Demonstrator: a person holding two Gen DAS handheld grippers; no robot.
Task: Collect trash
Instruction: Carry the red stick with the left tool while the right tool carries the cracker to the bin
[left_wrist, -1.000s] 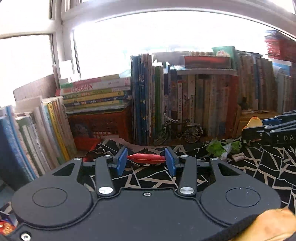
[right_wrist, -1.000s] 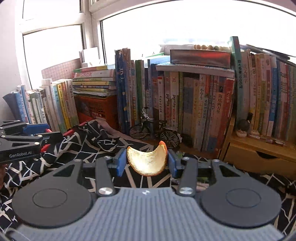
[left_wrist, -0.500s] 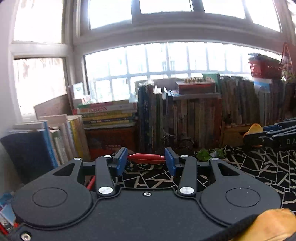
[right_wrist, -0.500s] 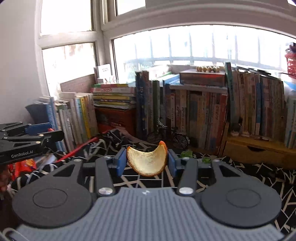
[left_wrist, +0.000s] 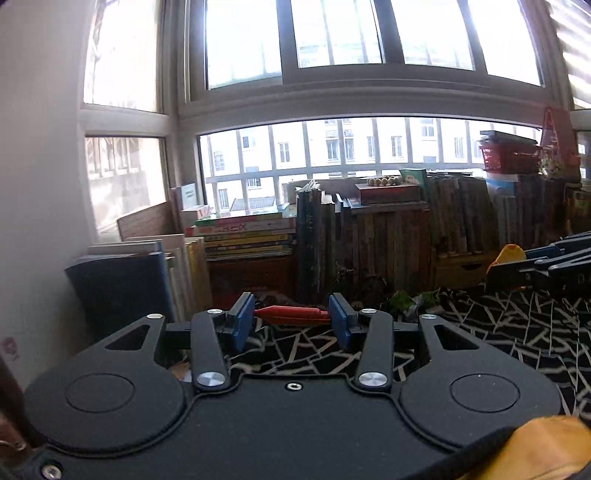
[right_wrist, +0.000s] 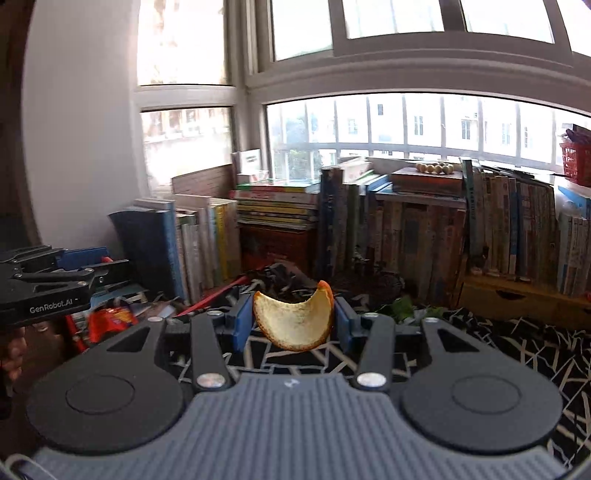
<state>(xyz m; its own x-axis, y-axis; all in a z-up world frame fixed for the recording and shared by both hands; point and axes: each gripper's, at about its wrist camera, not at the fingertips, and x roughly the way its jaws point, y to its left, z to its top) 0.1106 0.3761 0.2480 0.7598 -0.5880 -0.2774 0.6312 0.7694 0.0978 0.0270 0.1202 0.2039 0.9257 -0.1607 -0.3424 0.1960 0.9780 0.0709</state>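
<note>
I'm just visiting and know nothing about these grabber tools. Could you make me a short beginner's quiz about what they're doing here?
1. What does the right gripper hold?
2. True or false: the left gripper is empty.
3. The cloth below is: A plain white, B black with pale lines, C striped red.

Key:
1. A curved orange peel.
2. False; a red wrapper spans its pads.
3. B.

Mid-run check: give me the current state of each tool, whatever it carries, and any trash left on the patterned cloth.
Left tool: shut on red wrapper.
Red wrapper: clamped crosswise between the blue pads, off the cloth.
Right tool: shut on orange peel.
Orange peel: gripped at both ends, pale inside facing the camera.
Green scraps: lying loose on the patterned cloth, not collected.
</note>
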